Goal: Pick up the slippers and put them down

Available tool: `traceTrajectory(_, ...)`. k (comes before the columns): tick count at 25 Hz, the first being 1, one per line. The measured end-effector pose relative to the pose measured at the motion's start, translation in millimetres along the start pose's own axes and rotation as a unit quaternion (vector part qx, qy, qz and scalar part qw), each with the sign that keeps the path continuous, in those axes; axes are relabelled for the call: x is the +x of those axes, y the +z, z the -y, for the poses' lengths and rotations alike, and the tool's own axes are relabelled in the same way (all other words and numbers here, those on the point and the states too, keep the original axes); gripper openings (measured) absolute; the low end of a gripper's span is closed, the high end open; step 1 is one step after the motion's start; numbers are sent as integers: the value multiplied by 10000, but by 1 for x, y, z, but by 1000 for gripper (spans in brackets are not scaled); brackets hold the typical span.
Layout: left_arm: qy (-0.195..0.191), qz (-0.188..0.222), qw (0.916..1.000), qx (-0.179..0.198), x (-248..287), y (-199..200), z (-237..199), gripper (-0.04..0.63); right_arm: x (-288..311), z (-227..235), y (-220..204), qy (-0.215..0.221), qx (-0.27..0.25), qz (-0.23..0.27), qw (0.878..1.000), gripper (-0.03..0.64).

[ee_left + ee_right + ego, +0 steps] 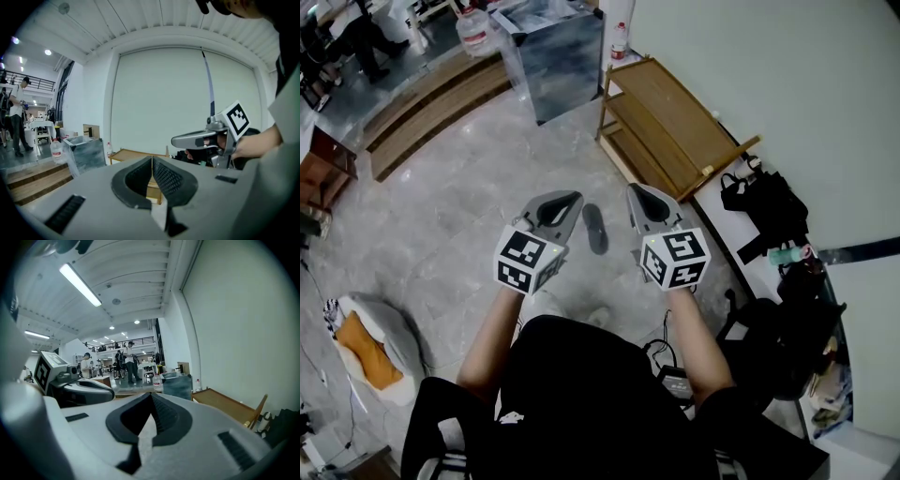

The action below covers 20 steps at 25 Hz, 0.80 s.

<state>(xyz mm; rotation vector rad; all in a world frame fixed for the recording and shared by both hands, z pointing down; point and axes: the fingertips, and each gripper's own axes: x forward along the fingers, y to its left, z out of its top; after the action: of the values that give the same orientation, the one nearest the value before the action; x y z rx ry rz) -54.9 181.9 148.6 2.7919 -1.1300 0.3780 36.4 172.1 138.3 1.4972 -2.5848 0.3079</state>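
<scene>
One dark slipper (595, 228) lies flat on the grey floor, seen in the head view between and below my two grippers. Both grippers are held up in the air, well above it and level with each other. My left gripper (573, 200) has its jaws closed tip to tip with nothing between them, as the left gripper view (152, 160) also shows. My right gripper (635, 192) is likewise shut and holds nothing (151, 397). Each gripper view catches the other gripper at its side. I see no second slipper.
A low wooden rack (675, 122) leans along the white wall at the right. A grey metal bin (558, 56) and a water bottle (473, 33) stand behind it, wooden steps (431, 103) at the back left. Black bags (764, 211) lie at the right, an orange cushion (366, 352) at the left.
</scene>
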Motion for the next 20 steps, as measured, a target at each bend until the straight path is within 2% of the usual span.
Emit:
traceTrajectory(4, 22, 151, 9999, -72, -12, 11, -17, 8, 7, -13, 14, -48, -67, 78, 9999, -2)
traceTrajectory(13, -58, 496, 9987, 41, -45, 47, -66, 8, 29, -53, 48, -290, -189, 331, 9989, -2)
traceTrajectory(20, -201, 717, 9972, 84, -71, 56, -83, 8, 35, -84, 63, -474, -277, 505, 9972, -2)
